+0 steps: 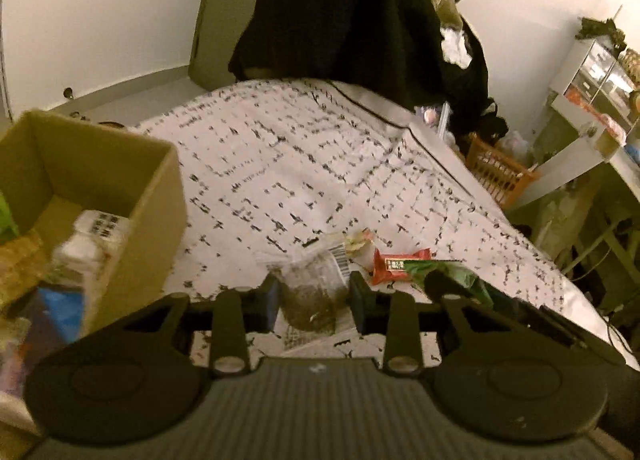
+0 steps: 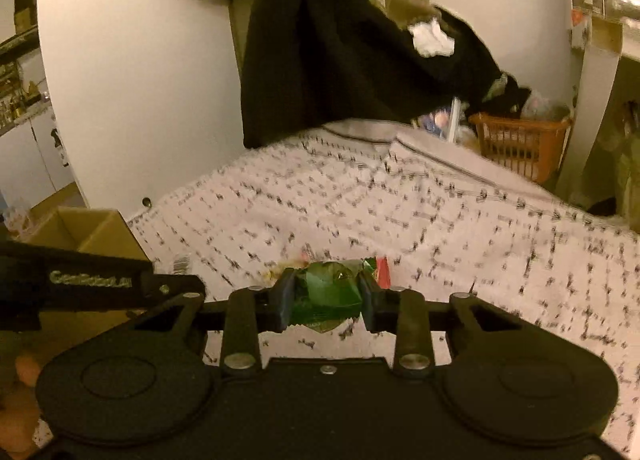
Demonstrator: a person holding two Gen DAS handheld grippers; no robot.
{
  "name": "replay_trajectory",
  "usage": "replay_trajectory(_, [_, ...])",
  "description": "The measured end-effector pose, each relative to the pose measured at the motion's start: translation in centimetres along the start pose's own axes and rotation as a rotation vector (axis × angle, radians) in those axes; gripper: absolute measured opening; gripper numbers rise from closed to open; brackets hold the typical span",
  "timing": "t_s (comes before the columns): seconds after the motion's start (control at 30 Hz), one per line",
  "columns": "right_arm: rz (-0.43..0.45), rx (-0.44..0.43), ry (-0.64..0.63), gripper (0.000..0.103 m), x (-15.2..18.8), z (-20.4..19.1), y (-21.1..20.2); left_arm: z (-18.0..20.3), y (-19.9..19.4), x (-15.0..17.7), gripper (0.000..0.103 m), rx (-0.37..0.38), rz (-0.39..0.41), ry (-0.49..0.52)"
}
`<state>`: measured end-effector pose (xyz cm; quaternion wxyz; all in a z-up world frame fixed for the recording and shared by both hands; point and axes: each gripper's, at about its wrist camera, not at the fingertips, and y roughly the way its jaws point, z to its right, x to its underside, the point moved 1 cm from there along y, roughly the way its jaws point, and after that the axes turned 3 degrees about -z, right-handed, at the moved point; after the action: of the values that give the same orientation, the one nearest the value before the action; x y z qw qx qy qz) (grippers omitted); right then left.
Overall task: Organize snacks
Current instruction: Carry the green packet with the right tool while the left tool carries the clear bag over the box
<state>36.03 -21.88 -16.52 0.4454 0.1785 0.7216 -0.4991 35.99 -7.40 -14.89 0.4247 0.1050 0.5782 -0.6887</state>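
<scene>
Low in the left wrist view, the left gripper [image 1: 314, 302] is clamped on a clear bag of dark crumbly stuff [image 1: 316, 292], lifted just over the patterned bedspread [image 1: 280, 163]. In the right wrist view, the right gripper [image 2: 326, 298] squeezes a crinkly green snack packet [image 2: 326, 292] at bottom center. Just past the bag lies a red wrapped bar [image 1: 394, 266] (label too blurry to read). Left of frame sits an open cardboard box [image 1: 152, 195] with packets inside. Upper center, dark clothes [image 1: 340, 11] hang.

One cardboard box [image 1: 132, 179], one clear packet [image 1: 314, 288], one green packet [image 2: 326, 292], one red wrapper [image 1: 394, 266].
</scene>
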Motion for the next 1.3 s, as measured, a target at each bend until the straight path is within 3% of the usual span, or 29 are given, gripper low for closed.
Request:
replay_trajectory(0.57, [0.089, -0.089, -0.015, 0.032, -2.1, -3.7, -3.3, -3.1, -7.2, -1.1, 0.033, -0.021, 0.079, -0.018])
replay_trajectory(1.0, [0.074, -0.181, -0.097, 0.032, -1.7, -9.3, -4.1, -7.0, -9.5, -1.3, 0.034, -0.067, 0.110, -0.029])
replay_trajectory(1.3, [0.040, -0.269, -0.123, 0.032, -1.6, -12.8, -4.4, -10.3, -9.7, -0.4, 0.034, -0.097, 0.089, -0.041])
